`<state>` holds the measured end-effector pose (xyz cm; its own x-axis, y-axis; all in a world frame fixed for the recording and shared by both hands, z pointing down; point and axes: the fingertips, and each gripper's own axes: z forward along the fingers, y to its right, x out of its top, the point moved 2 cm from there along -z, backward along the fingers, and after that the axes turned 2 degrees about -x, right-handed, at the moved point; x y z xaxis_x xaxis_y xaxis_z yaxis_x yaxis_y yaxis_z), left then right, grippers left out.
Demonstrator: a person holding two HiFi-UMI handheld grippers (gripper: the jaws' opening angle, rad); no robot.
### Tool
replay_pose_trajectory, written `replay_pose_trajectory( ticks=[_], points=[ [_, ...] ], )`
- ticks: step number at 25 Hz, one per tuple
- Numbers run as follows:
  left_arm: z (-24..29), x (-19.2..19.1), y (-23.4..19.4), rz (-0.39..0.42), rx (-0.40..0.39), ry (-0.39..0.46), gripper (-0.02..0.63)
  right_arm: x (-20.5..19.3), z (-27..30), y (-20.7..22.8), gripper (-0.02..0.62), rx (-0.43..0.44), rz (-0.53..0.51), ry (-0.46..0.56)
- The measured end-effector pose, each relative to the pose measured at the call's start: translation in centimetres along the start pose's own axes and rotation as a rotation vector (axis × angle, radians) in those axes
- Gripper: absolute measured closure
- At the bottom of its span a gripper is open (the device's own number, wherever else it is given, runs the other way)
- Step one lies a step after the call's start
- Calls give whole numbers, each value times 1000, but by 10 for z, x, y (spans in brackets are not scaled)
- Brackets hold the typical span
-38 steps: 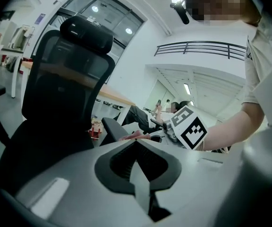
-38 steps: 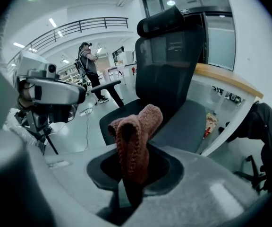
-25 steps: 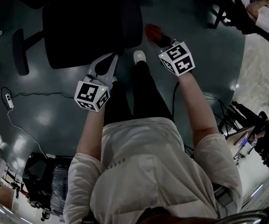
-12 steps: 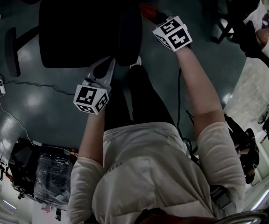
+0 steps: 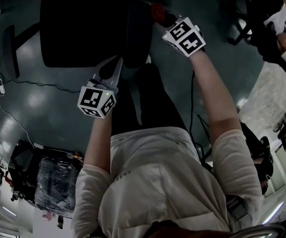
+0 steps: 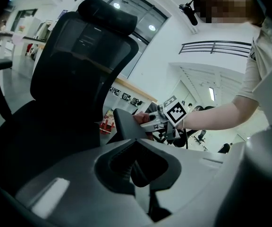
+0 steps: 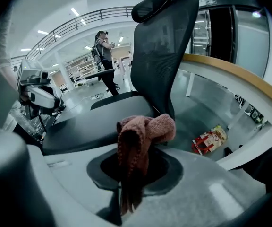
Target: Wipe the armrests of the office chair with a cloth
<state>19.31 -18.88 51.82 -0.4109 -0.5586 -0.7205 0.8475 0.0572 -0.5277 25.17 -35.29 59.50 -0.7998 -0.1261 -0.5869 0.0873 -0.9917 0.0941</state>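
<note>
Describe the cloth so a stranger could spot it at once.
Start at the big black office chair. By its armrest on the person's right, the right gripper is clamped on the cloth. It is a bunched, reddish-pink knitted rag, the only soft, warm-coloured thing against the black chair.

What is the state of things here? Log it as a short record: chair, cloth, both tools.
chair: black office chair with mesh back and headrest
cloth: pinkish-red knit cloth, bunched up
right tool: shut on the cloth, at the end of the chair's armrest; contact unclear
left tool: shut, holding nothing, pointed at the chair
floor: red and white packet lying beyond the chair
</note>
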Motion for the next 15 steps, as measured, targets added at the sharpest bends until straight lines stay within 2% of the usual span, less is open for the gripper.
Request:
replay_pose_trajectory(
  ticks=[10,15],
  points=[
    [-23,-14,8,26,-94,-42,589,-28,-21,-72,541,0,50,-25],
    [-51,-22,0,32,-100,-44,589,-48,-27,-109,541,-4,94,-33]
  ],
)
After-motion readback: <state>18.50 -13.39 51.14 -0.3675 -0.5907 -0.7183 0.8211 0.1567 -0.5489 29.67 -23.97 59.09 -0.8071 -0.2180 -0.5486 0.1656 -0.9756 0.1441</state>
